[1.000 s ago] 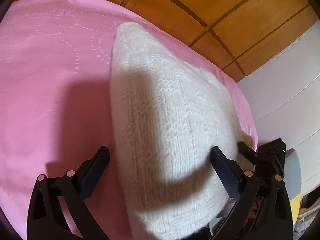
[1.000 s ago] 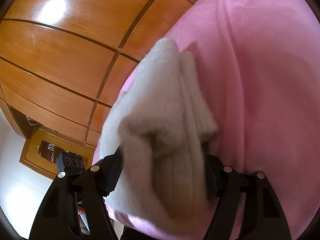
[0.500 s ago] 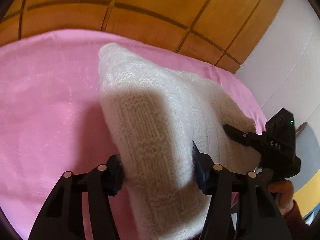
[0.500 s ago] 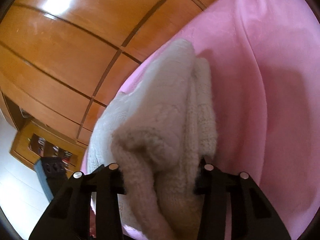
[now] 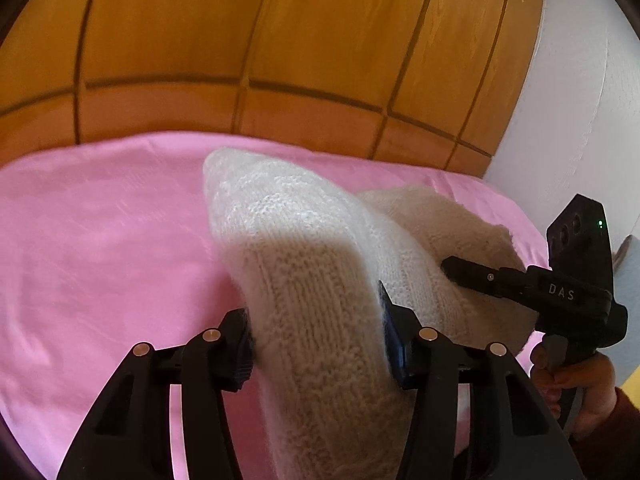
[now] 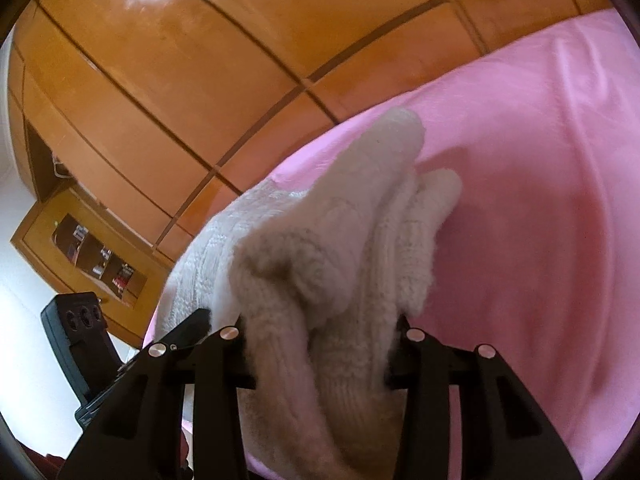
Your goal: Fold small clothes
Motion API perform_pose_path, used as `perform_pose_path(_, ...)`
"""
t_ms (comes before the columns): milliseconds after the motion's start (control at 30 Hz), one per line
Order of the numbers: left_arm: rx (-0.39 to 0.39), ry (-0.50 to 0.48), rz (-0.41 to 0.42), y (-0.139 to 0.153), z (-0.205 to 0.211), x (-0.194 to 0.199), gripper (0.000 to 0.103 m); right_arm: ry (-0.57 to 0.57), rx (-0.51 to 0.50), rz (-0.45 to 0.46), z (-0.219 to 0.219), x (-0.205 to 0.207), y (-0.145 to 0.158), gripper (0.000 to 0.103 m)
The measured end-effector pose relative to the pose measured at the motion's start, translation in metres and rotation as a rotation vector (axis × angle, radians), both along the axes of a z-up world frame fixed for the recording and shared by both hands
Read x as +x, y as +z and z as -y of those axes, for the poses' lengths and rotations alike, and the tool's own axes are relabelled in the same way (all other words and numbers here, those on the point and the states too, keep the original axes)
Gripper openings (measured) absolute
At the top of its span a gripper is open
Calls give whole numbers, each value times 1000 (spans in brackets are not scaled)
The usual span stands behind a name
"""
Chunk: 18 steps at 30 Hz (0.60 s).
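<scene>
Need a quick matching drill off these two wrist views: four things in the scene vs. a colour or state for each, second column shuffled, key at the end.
1. knit garment
2. sheet
3. wall panels
4. left gripper

a. pink, spread flat
b. orange-brown wood
c. shut on bunched knit
d. cream white, held at both ends

Pairs: 1-d, 2-a, 3-b, 4-c. The right gripper clamps the other end.

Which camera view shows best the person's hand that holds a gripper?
The left wrist view: at its lower right edge a hand grips the handle of the right gripper, which is shut on the white knitted garment. The right wrist view shows no hand clearly.
</scene>
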<state>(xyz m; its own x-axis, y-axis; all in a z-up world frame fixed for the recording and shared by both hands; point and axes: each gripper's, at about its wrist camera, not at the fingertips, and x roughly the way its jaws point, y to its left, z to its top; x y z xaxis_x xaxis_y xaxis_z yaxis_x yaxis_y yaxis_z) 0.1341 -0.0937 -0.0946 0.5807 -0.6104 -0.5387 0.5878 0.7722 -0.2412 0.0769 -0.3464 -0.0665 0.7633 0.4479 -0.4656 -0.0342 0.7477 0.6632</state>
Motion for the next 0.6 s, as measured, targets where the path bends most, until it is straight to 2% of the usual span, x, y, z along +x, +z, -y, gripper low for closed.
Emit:
perform_pose_path(133,19,31,62,9,-7,10,51,22,-24,38,-14,16,8,39)
perform_pose_path(333,13,74,122,18,-14,30,51,39,-105,141,-30,38,23,39)
perform_pose_path(500,36,119,191,25,-3,69,51,58,-145,189,-36,78,25,39)
perform_pose_path(600,40,148,186,25,-3,102,51,72,-196,221,-38,112,25,39)
